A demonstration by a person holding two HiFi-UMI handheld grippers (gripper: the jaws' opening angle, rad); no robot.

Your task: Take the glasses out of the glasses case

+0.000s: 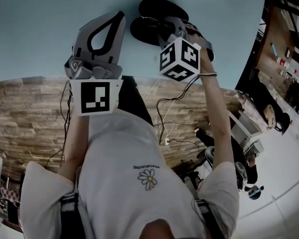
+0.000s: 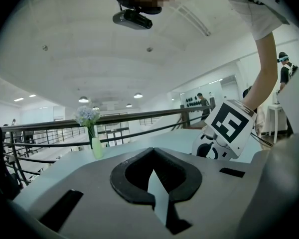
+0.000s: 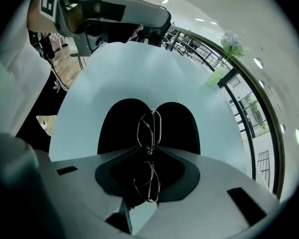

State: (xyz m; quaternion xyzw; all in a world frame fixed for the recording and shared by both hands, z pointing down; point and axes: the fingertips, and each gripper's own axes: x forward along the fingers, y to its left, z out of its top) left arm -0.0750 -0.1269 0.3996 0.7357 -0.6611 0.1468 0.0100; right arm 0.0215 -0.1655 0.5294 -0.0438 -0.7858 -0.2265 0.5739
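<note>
Wire-thin metal is all there is to the glasses (image 3: 149, 128). The right gripper (image 3: 149, 152) has its fingers pressed together on them near the bridge, with one lens sticking out past the fingertips and the other hanging inside the loop of the fingers. They hang over the open black case (image 3: 177, 126), which lies at the far middle of the pale blue table (image 1: 50, 34). Whether the frame is fully clear of the case I cannot tell. The left gripper (image 1: 118, 18) hovers left of the case, its fingers closed tip to tip on nothing. The glasses look light, springy and easy to bend, with lenses that could scratch, so a gentle pinch at the bridge seems safest. A hard squeeze could twist them, and a loose one could let them swivel.
</note>
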